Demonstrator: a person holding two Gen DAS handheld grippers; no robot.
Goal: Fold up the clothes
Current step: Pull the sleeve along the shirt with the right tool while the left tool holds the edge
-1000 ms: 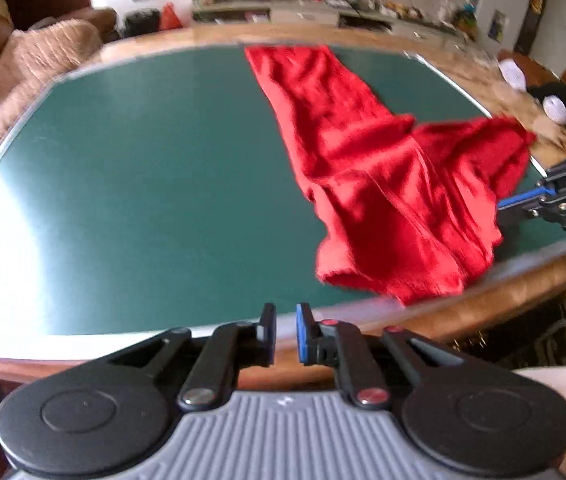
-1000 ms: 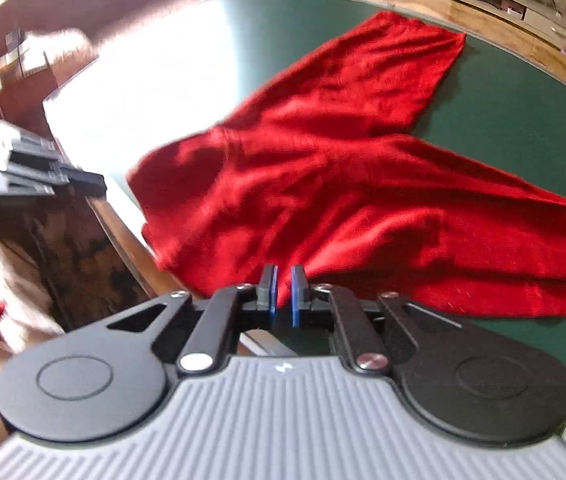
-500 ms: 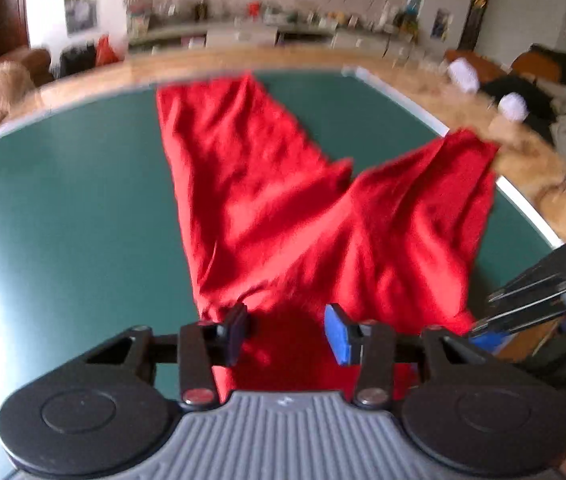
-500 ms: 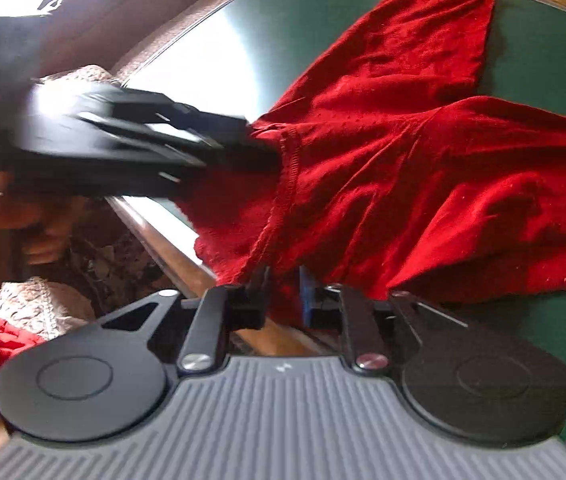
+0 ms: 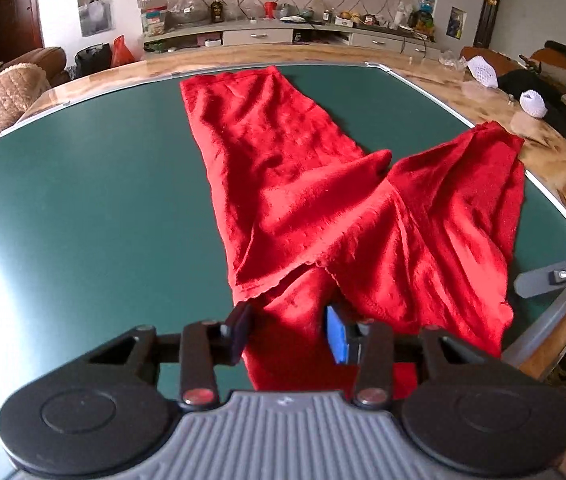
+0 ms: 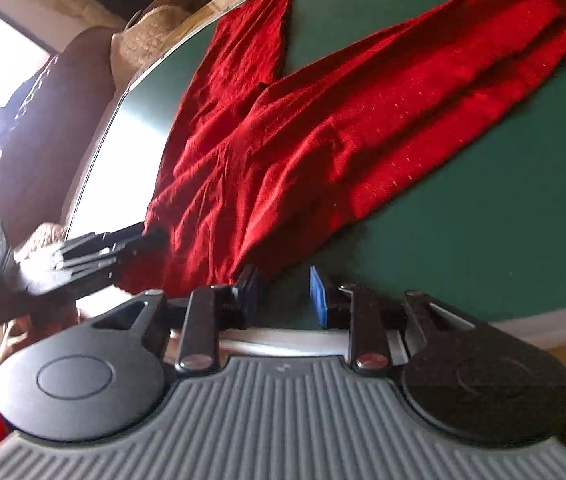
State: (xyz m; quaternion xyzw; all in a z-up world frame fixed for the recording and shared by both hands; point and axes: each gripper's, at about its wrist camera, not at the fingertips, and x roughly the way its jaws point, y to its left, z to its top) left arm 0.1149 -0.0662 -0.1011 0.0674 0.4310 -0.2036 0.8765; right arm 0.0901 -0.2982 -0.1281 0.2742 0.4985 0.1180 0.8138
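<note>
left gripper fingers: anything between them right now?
Yes. In the left wrist view the left gripper has its fingers apart with the near edge of the red knit garment between them; the pads aren't pressing on it.

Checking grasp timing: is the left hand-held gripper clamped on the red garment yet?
Apart. Left wrist view: the left hand-held gripper has just opened, its jaws straddling the red garment with fabric between them, the pads not pressing on it.

No readable text, labels or numbers, bottles and wall pictures too small to make out
</note>
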